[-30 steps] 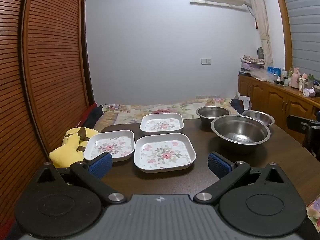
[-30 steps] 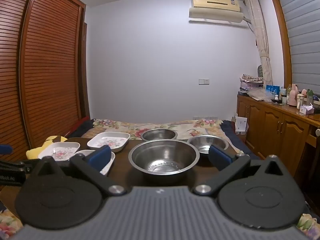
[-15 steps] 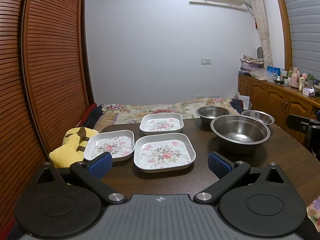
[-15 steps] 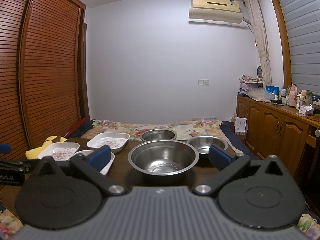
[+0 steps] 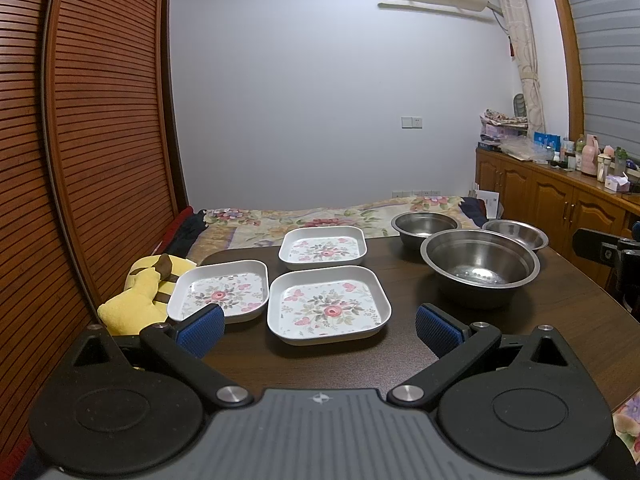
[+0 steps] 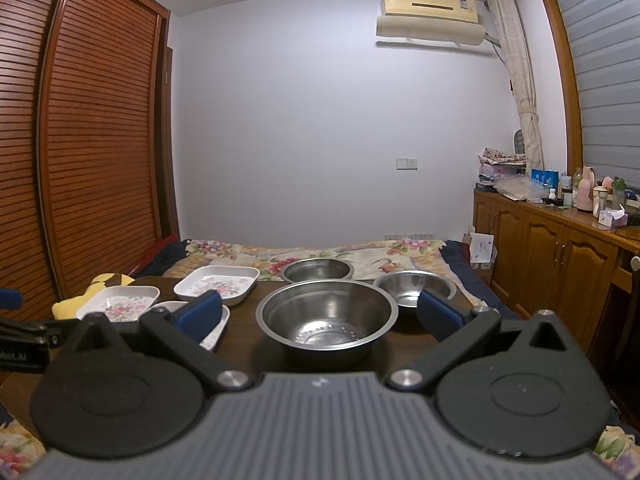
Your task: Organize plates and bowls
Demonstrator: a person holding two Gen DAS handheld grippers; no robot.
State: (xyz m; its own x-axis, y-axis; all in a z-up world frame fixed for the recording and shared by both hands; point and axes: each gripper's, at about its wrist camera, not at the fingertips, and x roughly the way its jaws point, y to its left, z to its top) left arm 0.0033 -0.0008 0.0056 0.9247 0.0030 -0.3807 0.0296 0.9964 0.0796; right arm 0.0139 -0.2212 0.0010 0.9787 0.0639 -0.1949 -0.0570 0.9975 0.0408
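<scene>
Plates [image 5: 329, 306] with flowers sitting on dark table [image 5: 560, 312] near left gripper [image 5: 318, 326], fingers wide apart, holding nothing. Right gripper [image 6: 318, 312] gaping wide too, empty, facing big metal bowl [image 6: 327, 316]; two smaller bowls [image 6: 318, 270] sitting behind.

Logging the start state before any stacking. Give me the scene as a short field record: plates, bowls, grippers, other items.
plates: three square floral ones, unstacked; near plate, left plate, far plate
bowls: three steel ones, unstacked; big bowl, far bowl, right bowl
table: dark wood
left gripper: open, empty, facing near plate
right gripper: open, empty, facing big bowl
other: yellow plush toy at table's left edge
</scene>
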